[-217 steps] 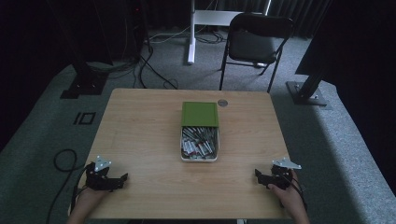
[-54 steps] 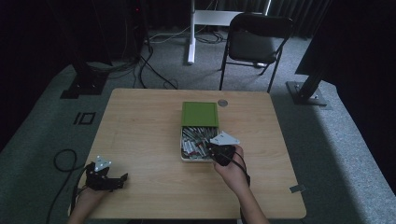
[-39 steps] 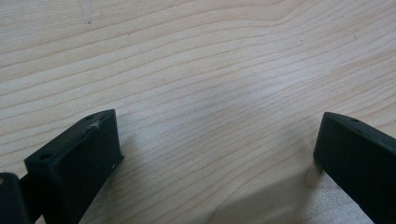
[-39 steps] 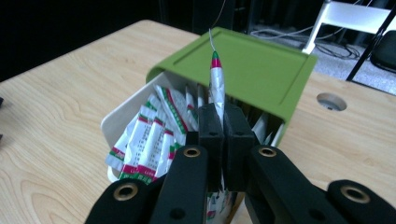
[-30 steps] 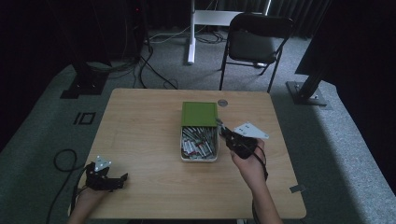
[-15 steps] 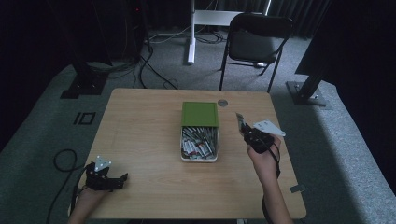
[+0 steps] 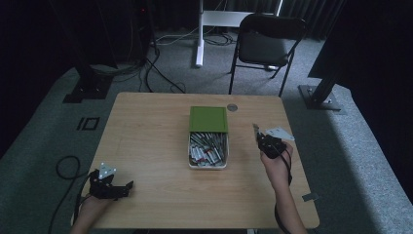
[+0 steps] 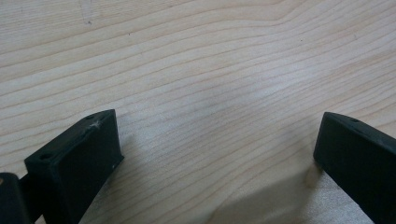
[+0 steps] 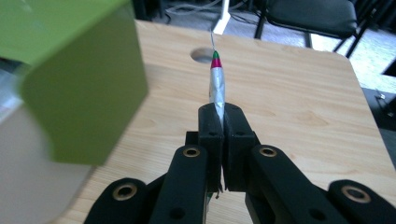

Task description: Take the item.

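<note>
As seen from high view, held R gripper (image 7: 260,138) above table (image 7: 146,131), just right of white tray (image 7: 191,158) and apart from it. Had jaws pressed nearly together on thin silver pen (image 9: 217,86) w/ green-and-red tip. Gripped it at lower end, so most of length stuck out beyond pads, pointing approx. toward round hole (image 9: 201,54) in tabletop near far edge. Prob. pinched so low because only an end could be reached among many similar pens (image 7: 207,148) packed in tray. Could not tell for sure if pen was upright; looked a bit leaning in right gripper view.

Found green lid (image 7: 208,119) lying over far half of tray, near half uncovered. Likely set so to give access to pens w/o taking lid off fully. Saw same lid close and blurred at left of right gripper view, which suggested gripper was near tray's side.

Rested L gripper (image 7: 124,187) on table near front-left corner, well apart from tray. Had its jaws wide, nothing btw. them, just bare wood. Prob. parked there to be out of way, since one gripper is enough for such light thing.

Judged the step as carrying one pen out of tray toward free wood at right side. Risk: narrow grip, so pen could pivot btw. pads.
</note>
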`<state>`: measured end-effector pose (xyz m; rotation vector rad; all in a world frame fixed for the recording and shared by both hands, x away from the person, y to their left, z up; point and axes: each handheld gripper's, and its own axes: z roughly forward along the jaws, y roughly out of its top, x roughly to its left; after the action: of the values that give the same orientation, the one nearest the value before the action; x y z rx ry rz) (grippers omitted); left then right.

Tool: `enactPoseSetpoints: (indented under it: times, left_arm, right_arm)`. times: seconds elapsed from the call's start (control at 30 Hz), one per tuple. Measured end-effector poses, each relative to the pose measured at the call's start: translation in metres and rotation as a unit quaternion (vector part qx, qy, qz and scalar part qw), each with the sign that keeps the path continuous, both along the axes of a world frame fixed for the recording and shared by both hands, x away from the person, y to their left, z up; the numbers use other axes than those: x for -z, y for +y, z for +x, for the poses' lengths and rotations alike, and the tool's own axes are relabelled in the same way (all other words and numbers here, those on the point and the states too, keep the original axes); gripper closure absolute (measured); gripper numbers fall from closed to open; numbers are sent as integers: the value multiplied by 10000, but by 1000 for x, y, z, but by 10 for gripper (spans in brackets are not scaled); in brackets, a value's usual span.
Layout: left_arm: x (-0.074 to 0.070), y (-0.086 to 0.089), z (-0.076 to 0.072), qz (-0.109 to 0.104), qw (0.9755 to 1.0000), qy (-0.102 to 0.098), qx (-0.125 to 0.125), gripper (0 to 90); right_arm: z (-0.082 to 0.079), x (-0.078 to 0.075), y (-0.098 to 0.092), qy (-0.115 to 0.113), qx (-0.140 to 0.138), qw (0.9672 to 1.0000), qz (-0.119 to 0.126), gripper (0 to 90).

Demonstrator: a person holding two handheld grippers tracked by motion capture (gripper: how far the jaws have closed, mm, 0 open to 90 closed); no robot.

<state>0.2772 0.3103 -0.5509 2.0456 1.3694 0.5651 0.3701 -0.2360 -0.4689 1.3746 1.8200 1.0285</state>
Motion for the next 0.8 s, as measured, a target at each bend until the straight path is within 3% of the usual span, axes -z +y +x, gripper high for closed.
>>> enactPoseSetpoints:
  times: [0.33, 0.5, 0.67, 0.8]
  left_arm:
    - [0, 0, 0, 1, 10000, -1, 1, 14]
    - [0, 0, 0, 0, 10000, -1, 0, 14]
    - [0, 0, 0, 2, 10000, 0, 1, 14]
    - [0, 0, 0, 1, 10000, 0, 0, 14]
  right_arm:
    - [11, 24, -6, 279, 200, 9988, -362, 882]
    - [14, 38, -2, 480, 162, 9979, -394, 882]
    - [15, 46, 7, 536, 76, 9974, -484, 881]
    - [13, 48, 18, 617, -70, 9974, -372, 873]
